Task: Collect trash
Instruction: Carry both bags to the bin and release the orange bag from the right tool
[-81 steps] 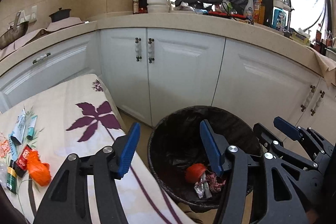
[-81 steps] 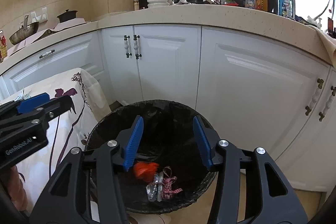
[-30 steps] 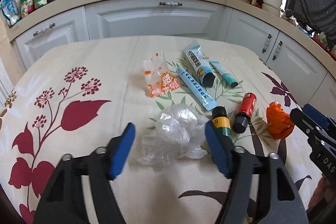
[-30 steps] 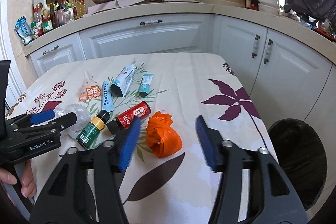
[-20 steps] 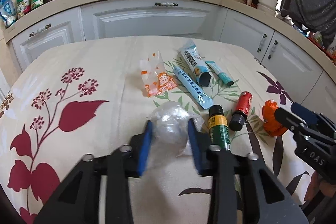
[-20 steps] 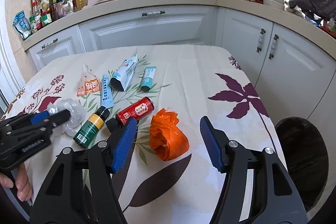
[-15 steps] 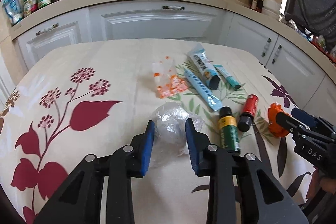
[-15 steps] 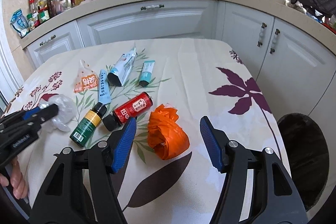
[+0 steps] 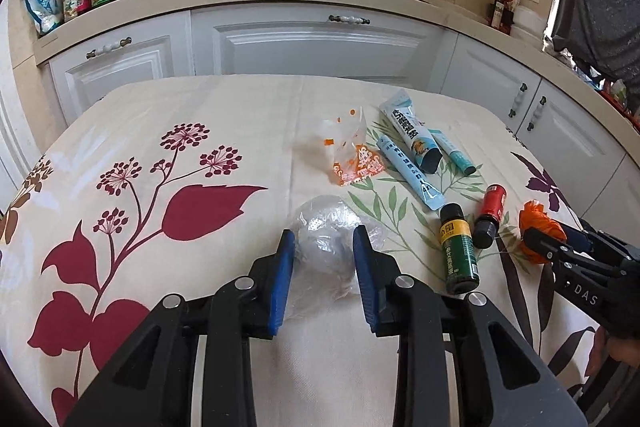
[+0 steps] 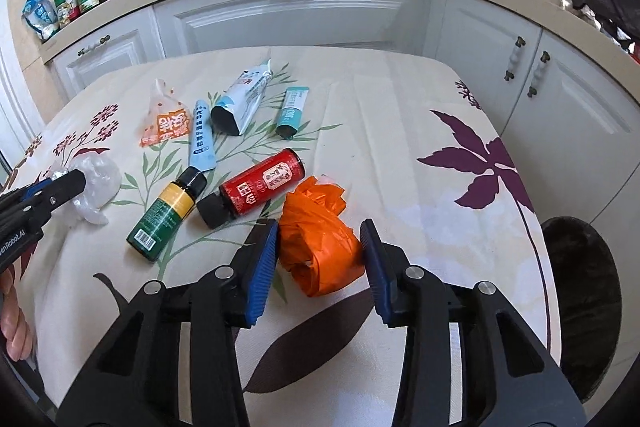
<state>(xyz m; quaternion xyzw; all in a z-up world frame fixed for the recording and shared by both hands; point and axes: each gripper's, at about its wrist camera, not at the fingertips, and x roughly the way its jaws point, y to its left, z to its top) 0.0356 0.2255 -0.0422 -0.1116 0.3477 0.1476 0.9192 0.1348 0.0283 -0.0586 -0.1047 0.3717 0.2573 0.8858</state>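
- 2 grippers work my table [image 10: 400, 99], its floral cloth strewn with tubes and bottles; the trash bin [image 10: 580, 307] sits off its right edge, handy for drops.
- My right gripper [image 10: 319, 259] brackets the orange bag [image 10: 320, 247], jaws touching it, grip unconfirmed.
- My left gripper [image 9: 323, 259] pinches the clear plastic wad [image 9: 326, 239], ready to lift.

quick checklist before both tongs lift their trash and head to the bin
1. Left tongs closed on the clear plastic wad: ok.
2. Right tongs gripping the orange bag: cannot tell; the pads touch its sides, squeeze unclear.
3. Green bottle and red bottle outside both grips: ok.
4. Bin in view beyond the table edge: ok.
5. Room left in the bin: cannot tell.
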